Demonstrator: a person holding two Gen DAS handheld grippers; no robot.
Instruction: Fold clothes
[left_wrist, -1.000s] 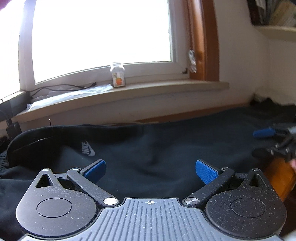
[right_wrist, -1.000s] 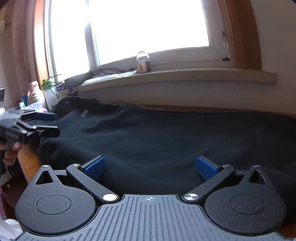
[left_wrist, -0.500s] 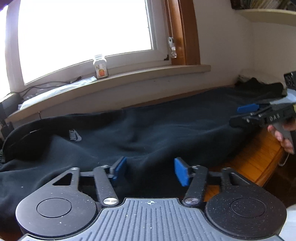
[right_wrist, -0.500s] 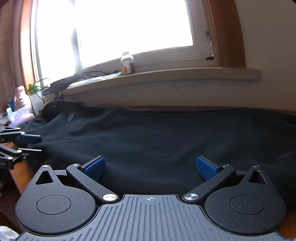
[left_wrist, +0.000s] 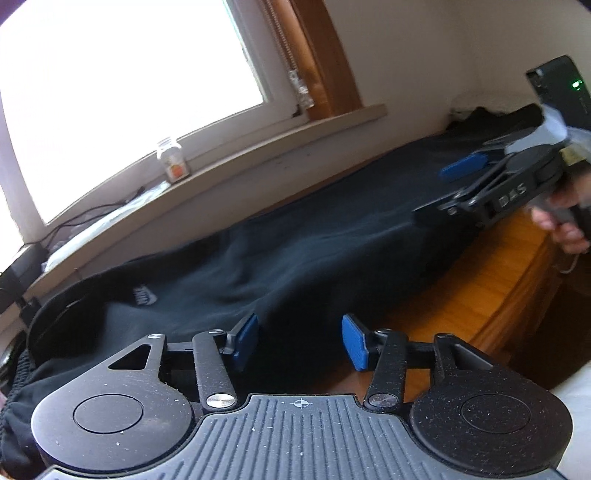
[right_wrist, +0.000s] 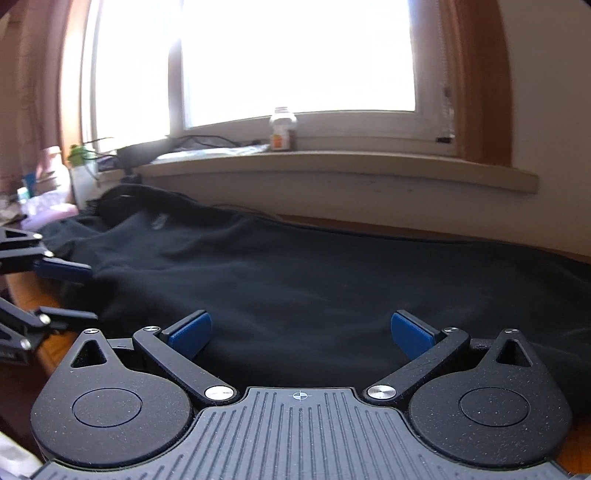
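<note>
Black trousers (right_wrist: 295, 266) lie spread flat on the wooden bench (left_wrist: 491, 280) under the windowsill. My left gripper (left_wrist: 301, 341) is half open at their near edge, gripping nothing. My right gripper (right_wrist: 301, 332) is spread wide over the cloth, empty.

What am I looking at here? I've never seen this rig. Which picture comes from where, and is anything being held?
Each picture comes from a camera on a hand-held gripper, looking along its two blue-tipped fingers. One shows the left gripper, the other the right gripper. Both are open and hold nothing. A black garment lies spread over a wooden table below a window sill with a small bottle. In the left view you also see a hand gripping the right tool.
</note>
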